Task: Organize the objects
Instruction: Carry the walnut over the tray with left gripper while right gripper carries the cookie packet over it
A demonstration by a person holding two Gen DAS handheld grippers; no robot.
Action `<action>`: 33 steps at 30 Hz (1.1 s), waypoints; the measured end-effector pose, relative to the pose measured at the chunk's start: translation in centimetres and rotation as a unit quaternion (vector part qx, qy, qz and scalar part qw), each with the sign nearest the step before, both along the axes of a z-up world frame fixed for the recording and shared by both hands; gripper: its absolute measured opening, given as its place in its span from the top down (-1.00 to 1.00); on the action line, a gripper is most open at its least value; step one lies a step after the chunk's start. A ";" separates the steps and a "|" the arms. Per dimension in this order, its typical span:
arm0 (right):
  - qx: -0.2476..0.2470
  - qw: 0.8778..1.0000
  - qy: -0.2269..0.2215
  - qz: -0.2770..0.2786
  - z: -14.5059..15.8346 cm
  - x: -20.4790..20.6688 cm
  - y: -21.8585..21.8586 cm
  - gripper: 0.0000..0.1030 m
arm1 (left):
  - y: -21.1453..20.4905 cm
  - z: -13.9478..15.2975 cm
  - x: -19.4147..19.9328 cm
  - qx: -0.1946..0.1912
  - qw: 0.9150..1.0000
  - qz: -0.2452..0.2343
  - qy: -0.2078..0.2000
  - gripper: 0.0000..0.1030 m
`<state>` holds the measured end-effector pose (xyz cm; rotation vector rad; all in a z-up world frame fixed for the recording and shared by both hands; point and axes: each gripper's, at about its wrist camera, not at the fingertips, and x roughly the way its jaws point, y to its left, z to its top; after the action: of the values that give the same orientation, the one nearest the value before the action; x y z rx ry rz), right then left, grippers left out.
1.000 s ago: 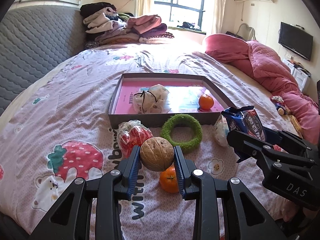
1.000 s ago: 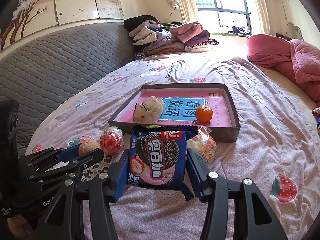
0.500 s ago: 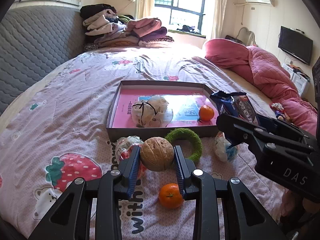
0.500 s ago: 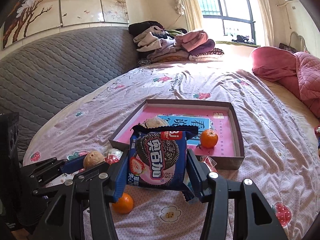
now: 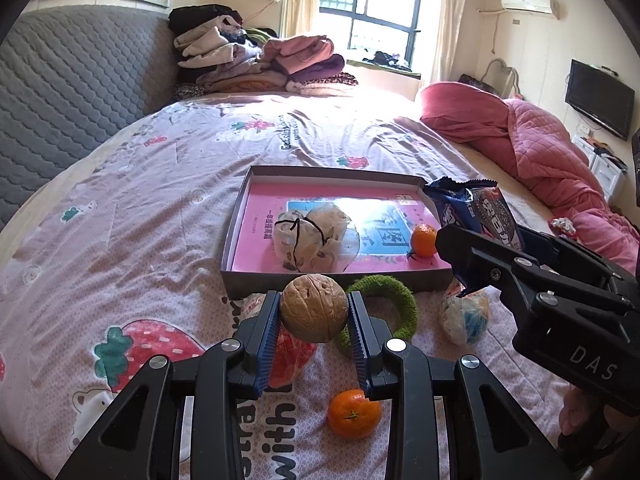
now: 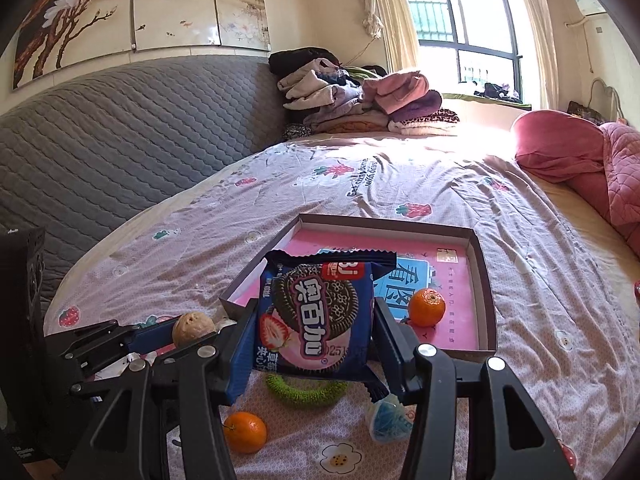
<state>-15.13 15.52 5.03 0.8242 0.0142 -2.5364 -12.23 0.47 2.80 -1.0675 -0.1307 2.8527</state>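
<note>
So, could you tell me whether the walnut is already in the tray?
No, the walnut is clamped in the left gripper, short of the tray.

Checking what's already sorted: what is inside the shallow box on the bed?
The box holds a tied plastic bag and a tangerine; its near right corner is hidden by the cookie packet.

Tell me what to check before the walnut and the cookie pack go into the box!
1. Walnut squeezed between the left gripper pads: ok.
2. Cookie pack clamped in the right gripper: ok, pads press both its sides.
3. Free room in the box: ok, bare pink floor shows at its left side and between the white bag and the orange in the box.
4. Both loads lifted clear of the bed: ok.
5. Clear path over the near box wall: ok, though the green ring and the loose orange lie below.
6. Grippers apart from each other: ok.
</note>
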 end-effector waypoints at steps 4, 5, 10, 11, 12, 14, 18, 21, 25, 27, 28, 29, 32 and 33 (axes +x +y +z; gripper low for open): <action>-0.002 1.000 -0.005 -0.003 -0.1 -0.5 0.5 -0.04 | -0.1 0.3 -0.9 -0.002 1.000 -0.001 0.001 0.35; -0.004 1.000 -0.005 -0.004 -0.1 -0.6 0.6 -0.04 | -0.1 0.3 -1.2 -0.002 1.000 -0.002 -0.001 0.35; -0.004 1.000 -0.001 -0.008 0.2 -1.1 0.9 -0.04 | -0.1 0.4 -2.1 -0.005 1.000 0.002 -0.002 0.35; -0.004 1.000 -0.002 -0.007 0.3 -1.2 1.0 -0.04 | -0.1 0.4 -2.3 -0.005 1.000 0.001 -0.002 0.35; -0.006 1.000 -0.002 -0.007 0.3 -1.3 1.1 -0.04 | -0.1 0.5 -2.4 -0.004 1.000 0.000 -0.003 0.35; -0.005 1.000 -0.002 -0.006 0.4 -1.6 1.0 -0.04 | -0.1 0.6 -2.8 -0.003 1.000 0.001 -0.005 0.35; -0.003 1.000 0.004 -0.004 0.6 -2.3 0.9 -0.04 | -0.1 1.0 -3.5 -0.011 1.000 0.003 -0.003 0.35; 0.000 1.000 0.011 -0.006 0.8 -2.9 0.9 -0.04 | -0.4 1.3 -4.1 -0.010 1.000 0.005 -0.005 0.35; 0.006 1.000 0.018 -0.008 1.1 -3.8 1.0 -0.04 | -0.8 1.3 -5.2 -0.018 1.000 0.012 -0.008 0.35; 0.010 1.000 0.022 -0.010 1.1 -4.2 1.0 -0.04 | -1.0 1.4 -5.7 -0.025 1.000 0.016 -0.008 0.35; 0.011 1.000 0.023 -0.010 1.2 -4.5 1.1 -0.04 | -1.2 1.5 -6.0 -0.026 0.999 0.019 -0.008 0.35; 0.013 1.000 0.023 -0.011 1.1 -4.7 1.1 -0.04 | -1.3 1.6 -6.2 -0.028 0.999 0.021 -0.008 0.35; 0.012 1.000 0.021 -0.011 1.0 -5.3 1.2 -0.04 | -1.5 1.9 -7.2 -0.032 0.999 0.022 -0.009 0.35; 0.013 1.000 0.022 -0.013 0.9 -5.5 1.2 -0.04 | -1.5 2.0 -7.5 -0.034 0.999 0.020 -0.010 0.35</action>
<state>-20.58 16.71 5.95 0.7824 0.0523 -2.5834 -19.73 -1.07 4.79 -1.1176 -0.0577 2.9018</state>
